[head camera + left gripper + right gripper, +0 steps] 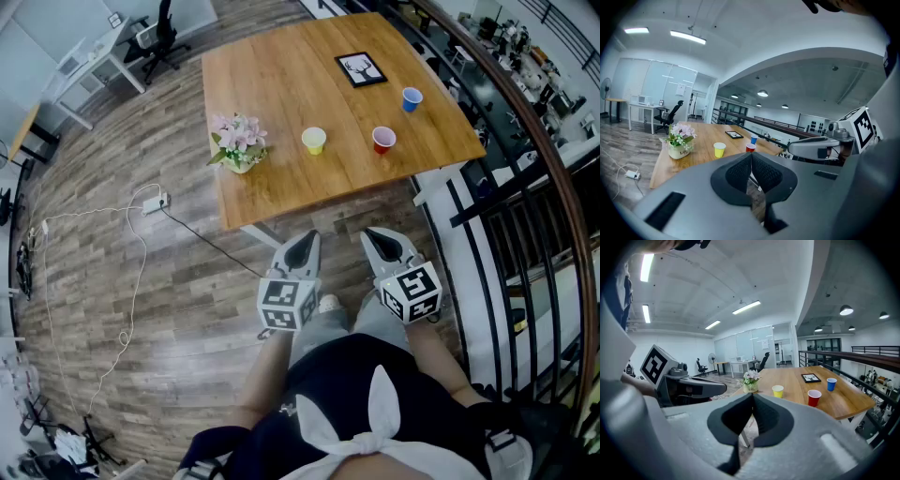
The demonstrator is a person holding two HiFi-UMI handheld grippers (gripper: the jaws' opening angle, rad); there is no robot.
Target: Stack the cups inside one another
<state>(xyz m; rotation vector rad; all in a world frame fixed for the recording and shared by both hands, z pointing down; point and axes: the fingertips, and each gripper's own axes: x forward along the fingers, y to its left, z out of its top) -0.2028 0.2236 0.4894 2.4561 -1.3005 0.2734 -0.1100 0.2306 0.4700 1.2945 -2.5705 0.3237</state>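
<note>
- Three cups stand apart on the tabletop (281, 84), none nested: yellow cup (314, 141), red cup (383, 139), blue cup (412, 98).
- Yellow cup stands just right of the flower pot (239, 145). Red cup is to its right, near the front edge. Blue cup is farther back, near the picture frame (361, 68).
- Your left claw (305, 246) is clenched: the left gripper view shows the pads meeting with nothing between them.
- Your right claw (380, 242) is clenched the same way and empty, per the right gripper view.
- You hold both claws side by side, short of the tabletop's near edge and over the floor. Both are aimed at the tabletop and tipped slightly down.
- Both claws are well apart from every cup.
- Floor, left of the tabletop: power strip (155, 202) with a white cable trailing off.
- Right side: black railing (506, 234) runs past the tabletop.
</note>
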